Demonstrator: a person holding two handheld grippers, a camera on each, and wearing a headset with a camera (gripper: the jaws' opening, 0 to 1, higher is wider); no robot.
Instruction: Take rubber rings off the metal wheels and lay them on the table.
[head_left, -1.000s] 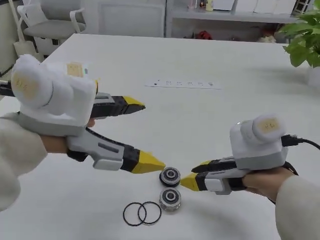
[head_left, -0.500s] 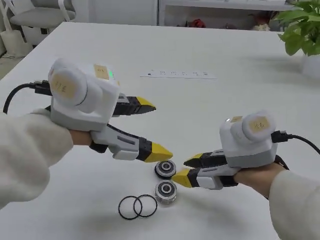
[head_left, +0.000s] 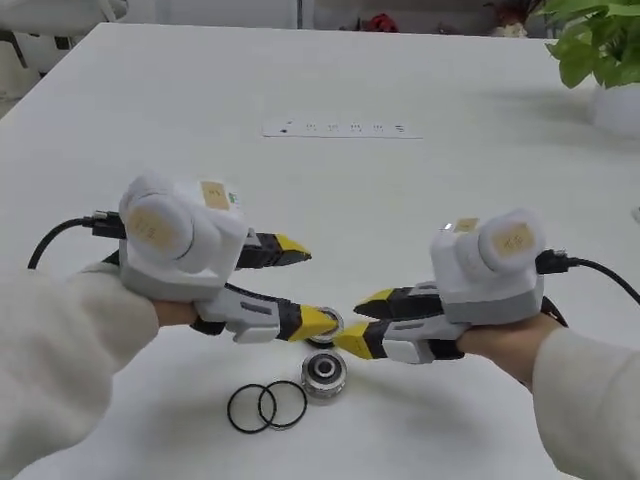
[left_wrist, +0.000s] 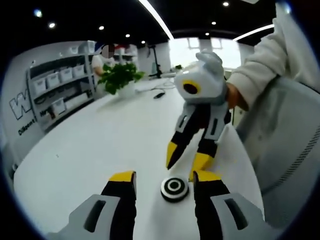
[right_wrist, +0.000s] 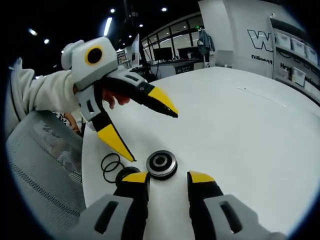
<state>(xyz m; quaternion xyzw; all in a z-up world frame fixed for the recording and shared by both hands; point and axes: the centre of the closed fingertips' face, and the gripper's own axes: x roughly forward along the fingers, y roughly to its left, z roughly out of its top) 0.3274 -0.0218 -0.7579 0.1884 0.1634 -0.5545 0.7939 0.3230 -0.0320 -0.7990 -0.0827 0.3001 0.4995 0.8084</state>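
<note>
Since moment ago, we bring left tongs (head_left: 312, 288) and right tongs (head_left: 355, 322), both spread, empty, close around far wheel (left_wrist: 174, 188). Near wheel (head_left: 325, 368) and two loose rings (head_left: 267, 406) lie on worktop (head_left: 450, 160). Next ring removal seems about to start.

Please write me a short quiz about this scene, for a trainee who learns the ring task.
1. How many rubber rings lie loose on the table?
2. True or false: one metal wheel lies on the table between the left tongs and the right tongs.
3. Both tongs are: A open, B shut, C shut on a ring.
Key: 1 two; 2 true; 3 A.
</note>
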